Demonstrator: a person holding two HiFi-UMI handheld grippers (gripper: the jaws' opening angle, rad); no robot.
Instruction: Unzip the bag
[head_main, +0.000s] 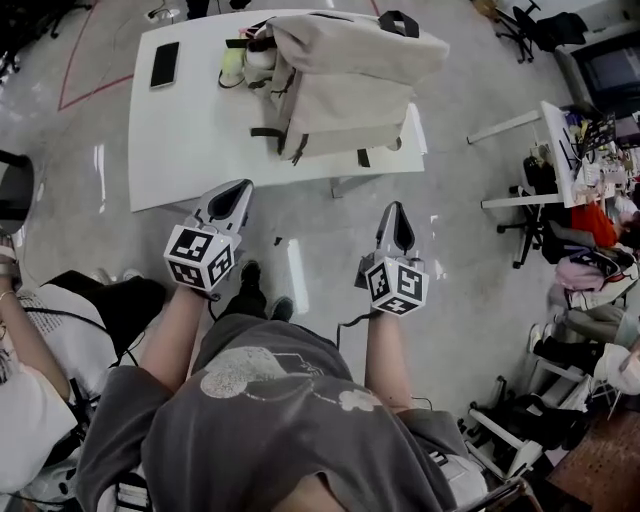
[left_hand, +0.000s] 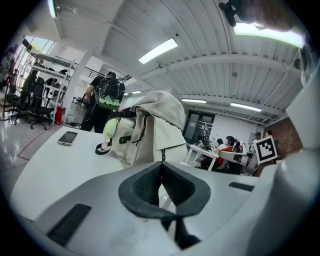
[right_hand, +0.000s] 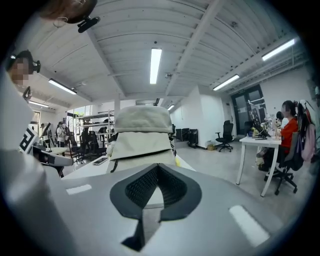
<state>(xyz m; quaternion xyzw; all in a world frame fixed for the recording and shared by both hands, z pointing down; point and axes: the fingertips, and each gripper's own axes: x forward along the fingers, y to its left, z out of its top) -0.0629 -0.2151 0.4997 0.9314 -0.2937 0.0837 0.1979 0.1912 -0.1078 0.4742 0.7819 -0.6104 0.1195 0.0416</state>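
A beige backpack (head_main: 340, 85) with dark straps stands on the white table (head_main: 200, 140), its top flap folded over; it also shows as the backpack (left_hand: 150, 127) in the left gripper view and the backpack (right_hand: 142, 135) in the right gripper view. My left gripper (head_main: 240, 190) is held in front of the table's near edge, shut and empty. My right gripper (head_main: 397, 215) is lower and to the right, off the table, also shut with nothing in it. Both point toward the bag without touching it.
A black phone (head_main: 165, 63) lies at the table's far left. A yellow-green soft toy (head_main: 233, 62) sits by the bag's left side. A person's arm (head_main: 20, 340) is at my left. Desks, office chairs (head_main: 535, 225) and seated people fill the right side.
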